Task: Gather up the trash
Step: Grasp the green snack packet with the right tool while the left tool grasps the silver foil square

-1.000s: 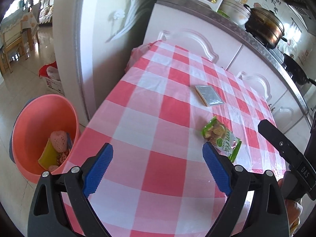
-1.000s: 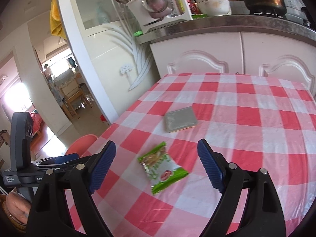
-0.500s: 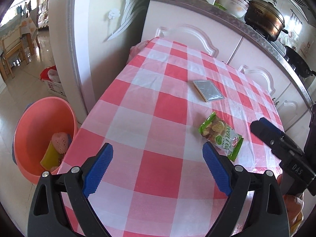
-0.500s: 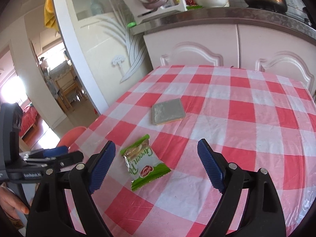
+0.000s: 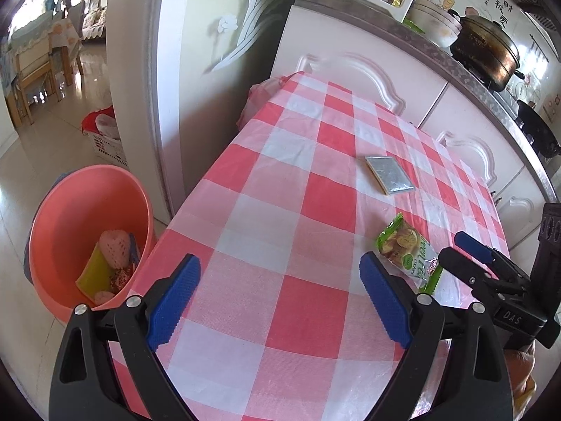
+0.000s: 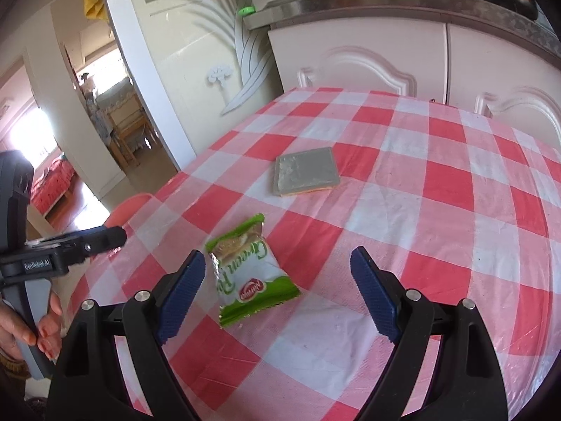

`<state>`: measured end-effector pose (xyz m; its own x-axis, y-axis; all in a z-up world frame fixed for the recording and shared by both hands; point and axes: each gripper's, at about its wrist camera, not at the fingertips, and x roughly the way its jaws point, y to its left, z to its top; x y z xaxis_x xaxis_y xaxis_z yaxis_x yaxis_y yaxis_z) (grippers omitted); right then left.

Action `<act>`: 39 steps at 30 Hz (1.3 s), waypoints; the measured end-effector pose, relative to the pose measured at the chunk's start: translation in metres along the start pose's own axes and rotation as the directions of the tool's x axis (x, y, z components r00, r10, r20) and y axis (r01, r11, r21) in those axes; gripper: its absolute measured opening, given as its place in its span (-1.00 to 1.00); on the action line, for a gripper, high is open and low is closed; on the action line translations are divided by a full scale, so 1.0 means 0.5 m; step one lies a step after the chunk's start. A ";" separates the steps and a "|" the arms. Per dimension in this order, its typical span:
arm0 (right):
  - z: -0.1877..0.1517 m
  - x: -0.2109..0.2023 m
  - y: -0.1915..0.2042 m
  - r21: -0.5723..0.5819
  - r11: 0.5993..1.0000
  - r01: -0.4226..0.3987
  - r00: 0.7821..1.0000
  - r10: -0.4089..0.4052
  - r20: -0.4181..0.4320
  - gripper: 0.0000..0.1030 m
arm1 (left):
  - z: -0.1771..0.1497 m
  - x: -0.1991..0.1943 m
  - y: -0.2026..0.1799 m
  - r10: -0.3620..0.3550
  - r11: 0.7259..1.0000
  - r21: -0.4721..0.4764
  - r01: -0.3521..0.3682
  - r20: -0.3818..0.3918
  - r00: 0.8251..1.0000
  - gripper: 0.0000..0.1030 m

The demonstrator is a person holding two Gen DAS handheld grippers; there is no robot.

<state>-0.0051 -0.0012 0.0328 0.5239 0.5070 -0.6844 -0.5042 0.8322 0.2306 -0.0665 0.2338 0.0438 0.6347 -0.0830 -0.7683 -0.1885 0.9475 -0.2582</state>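
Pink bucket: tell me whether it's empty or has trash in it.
Not empty. The left wrist view shows the bucket on the floor beside the table, with several wrappers lying at its bottom.

On my table [image 6: 438, 210] two packets lie apart: the snack wrapper [image 6: 247, 273] sits near my side, between my right gripper's [image 6: 277, 293] spread jaws and closer to the left one, touching neither. The flat foil packet [image 6: 305, 172] lies farther back, toward the cabinets [image 6: 368, 59] behind the table. Off the table's left edge, down on the floor, stands the basin [image 5: 87, 210] with scraps inside it. My left gripper [image 5: 280, 298] hangs over the near left part of the table.
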 end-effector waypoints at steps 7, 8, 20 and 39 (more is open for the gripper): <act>-0.003 0.034 0.035 -0.091 0.996 0.002 0.998 -0.008 -0.065 0.66 | 0.003 0.002 0.018 -0.014 1.000 -0.023 0.014 0.003 1.000 0.77; -0.002 0.038 0.040 -0.104 0.995 0.009 0.998 -0.016 -0.068 0.66 | 0.003 0.002 0.020 -0.015 1.000 -0.026 0.015 0.003 1.000 0.77; -0.002 0.065 0.059 -0.162 0.986 0.039 0.994 -0.055 -0.094 0.03 | 0.006 0.011 0.025 -0.031 0.999 -0.028 0.031 0.000 1.000 0.77; 0.017 -0.043 -0.167 0.227 0.972 0.055 0.995 -0.074 0.073 -0.44 | 0.051 0.104 -0.169 -0.134 0.987 0.081 0.136 -0.021 0.991 0.77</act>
<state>0.0315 -0.0795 0.0343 0.6084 0.4594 -0.6471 -0.3053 0.8882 0.3435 0.0016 0.1572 0.0406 0.6387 -0.2160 -0.7385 -0.0396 0.9493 -0.3118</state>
